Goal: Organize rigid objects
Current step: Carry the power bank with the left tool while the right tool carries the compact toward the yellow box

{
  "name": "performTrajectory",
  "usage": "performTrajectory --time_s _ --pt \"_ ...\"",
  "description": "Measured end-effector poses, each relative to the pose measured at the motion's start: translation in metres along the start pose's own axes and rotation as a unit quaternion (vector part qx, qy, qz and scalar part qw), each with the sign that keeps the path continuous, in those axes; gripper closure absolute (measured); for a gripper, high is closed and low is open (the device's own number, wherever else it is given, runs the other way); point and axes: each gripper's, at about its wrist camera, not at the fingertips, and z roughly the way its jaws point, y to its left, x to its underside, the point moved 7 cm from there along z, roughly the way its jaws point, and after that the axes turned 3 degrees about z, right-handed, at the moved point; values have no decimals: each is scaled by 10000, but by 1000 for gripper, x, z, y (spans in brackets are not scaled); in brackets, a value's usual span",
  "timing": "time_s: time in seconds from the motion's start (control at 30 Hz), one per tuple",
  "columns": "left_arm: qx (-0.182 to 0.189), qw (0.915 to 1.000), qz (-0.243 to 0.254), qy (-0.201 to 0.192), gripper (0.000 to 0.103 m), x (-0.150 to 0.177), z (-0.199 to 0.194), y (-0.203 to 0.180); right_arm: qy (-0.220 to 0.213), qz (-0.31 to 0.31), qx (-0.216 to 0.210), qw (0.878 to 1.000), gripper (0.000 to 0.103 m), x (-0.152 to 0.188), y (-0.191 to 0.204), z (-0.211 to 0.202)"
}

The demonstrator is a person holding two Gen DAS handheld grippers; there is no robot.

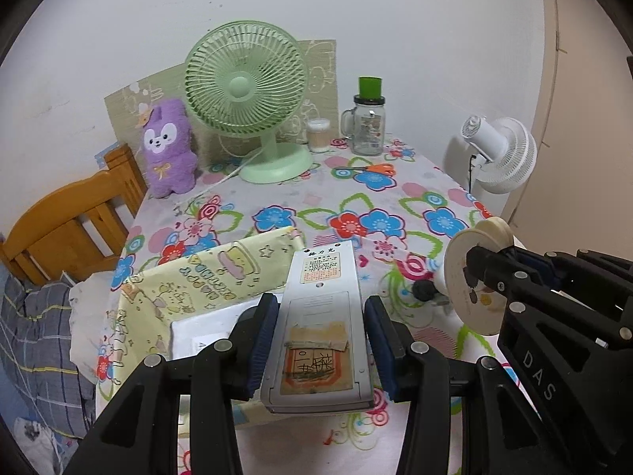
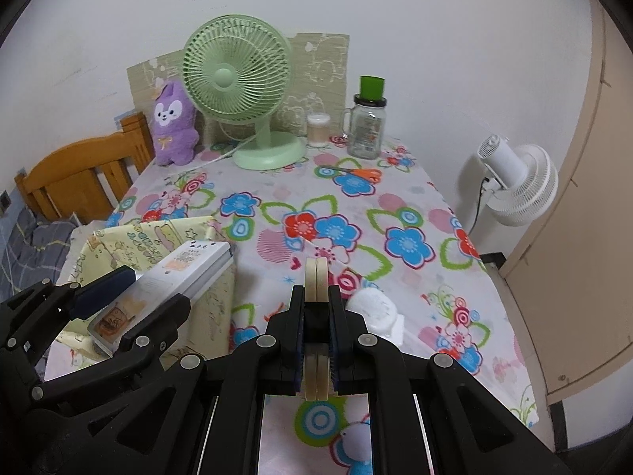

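Note:
My left gripper (image 1: pixel 321 332) is shut on a grey remote control (image 1: pixel 316 316), back side up, held above a yellow cartoon-print box (image 1: pixel 205 277). The same remote (image 2: pixel 166 281) and left gripper (image 2: pixel 130 297) show at the lower left of the right wrist view. My right gripper (image 2: pixel 316 316) is shut on a cream round compact (image 2: pixel 316 281), held on edge above the flowered tablecloth (image 2: pixel 395 206). From the left wrist view that compact (image 1: pixel 467 277) appears as a flat disc with small stickers, in the right gripper (image 1: pixel 486 273).
At the back stand a green desk fan (image 1: pixel 245 91), a purple plush toy (image 1: pixel 168 146), a glass jar with a green lid (image 1: pixel 368 118) and a small cotton-swab tub (image 1: pixel 318 134). Orange scissors (image 1: pixel 372 168) lie nearby. A white lump (image 2: pixel 376 308) lies under the compact. A wooden chair (image 1: pixel 71 213) stands left, a white fan (image 1: pixel 502 154) right.

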Motion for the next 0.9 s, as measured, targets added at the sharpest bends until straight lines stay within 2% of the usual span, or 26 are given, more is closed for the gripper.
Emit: performTrajectory --time_s 0.9 --pt "-114 9995 -277 118 57 16 7 71 87 -502 -262 9984 91 -15 82 16"
